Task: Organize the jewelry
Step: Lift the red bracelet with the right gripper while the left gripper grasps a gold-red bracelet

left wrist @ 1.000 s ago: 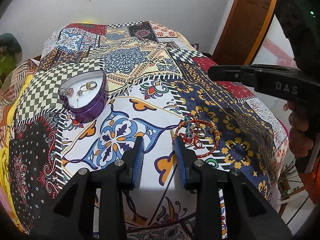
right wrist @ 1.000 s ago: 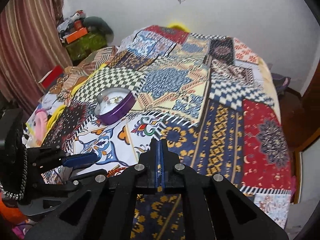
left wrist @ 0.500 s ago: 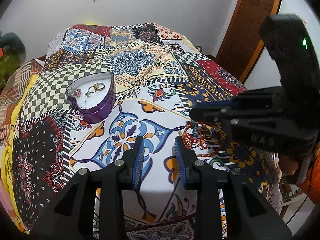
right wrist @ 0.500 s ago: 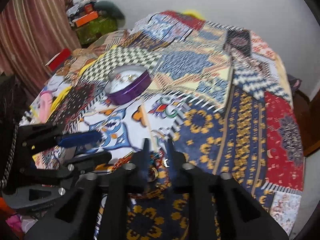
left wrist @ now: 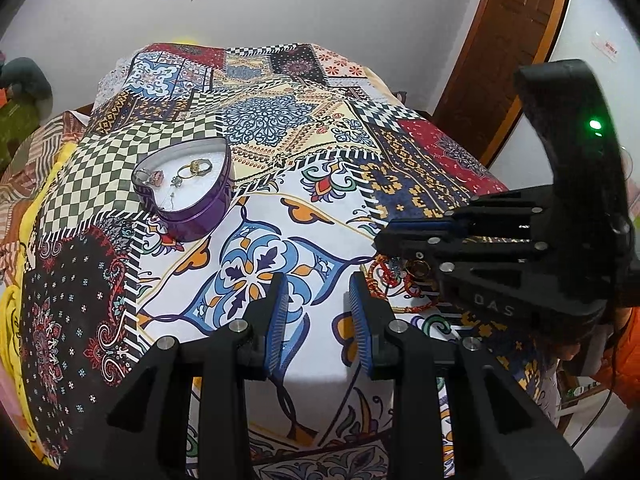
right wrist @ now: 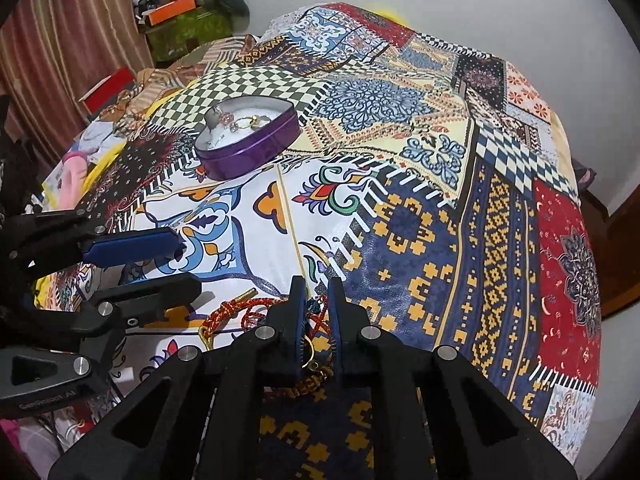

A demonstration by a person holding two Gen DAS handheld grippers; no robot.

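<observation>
A purple heart-shaped tin (left wrist: 192, 216) (right wrist: 256, 152) stands open on the patchwork bedspread with rings (left wrist: 196, 166) and small pieces on its white lining. A pile of red and orange cord bracelets (left wrist: 400, 280) (right wrist: 248, 312) lies to the tin's right, nearer the bed's edge. My right gripper (right wrist: 316, 282) (left wrist: 384, 240) points down onto the pile with its jaws a little apart. A gold ring (right wrist: 309, 354) and red cord sit between the jaws, and no pad visibly presses on them. My left gripper (left wrist: 317, 284) (right wrist: 188, 264) hovers open and holds nothing, just left of the pile.
The bedspread (left wrist: 280, 128) slopes off at its near and right edges. A wooden door (left wrist: 516, 40) stands at the right, a striped curtain (right wrist: 60, 40) and cluttered boxes (right wrist: 172, 0) at the left. A hand (left wrist: 624, 352) in an orange sleeve holds the right gripper.
My right gripper has come down onto the bracelet pile, and its jaws, shut a second ago, have parted slightly. The left gripper has stayed where it was.
</observation>
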